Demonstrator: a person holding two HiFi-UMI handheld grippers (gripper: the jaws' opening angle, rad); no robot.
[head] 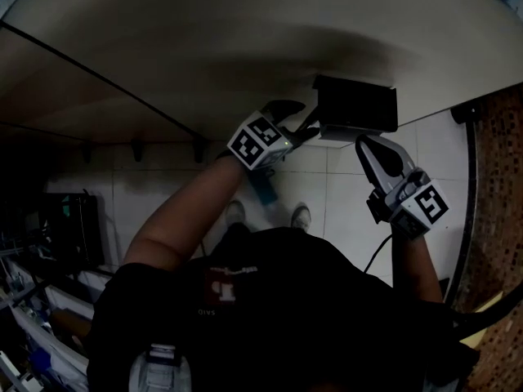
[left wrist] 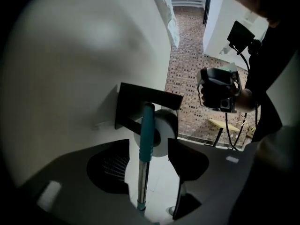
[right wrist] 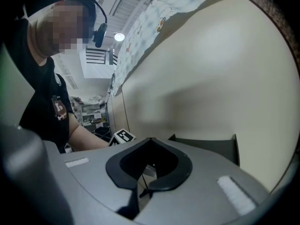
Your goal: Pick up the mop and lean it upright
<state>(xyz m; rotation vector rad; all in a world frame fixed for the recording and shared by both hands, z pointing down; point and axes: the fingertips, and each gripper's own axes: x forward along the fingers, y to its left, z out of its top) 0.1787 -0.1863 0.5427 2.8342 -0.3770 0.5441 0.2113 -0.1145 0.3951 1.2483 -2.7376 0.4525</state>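
Two square-marked hand-held grippers (head: pixel 301 123) (head: pixel 370 148); unreadable logo (head: pixel 226 285)

The head view looks steeply down over the person (head: pixel 270 300) at the left tongs (head: pixel 299 126), the right tongs (head: pixel 372 149) and the tiled floor (head: pixel 343 188). The left gripper view sits close to the pale wall (left wrist: pixel 84 55), facing the black holder (left wrist: pixel 149 99) and the right tongs beyond. The right gripper view faces back along that wall. All three views share the holder.
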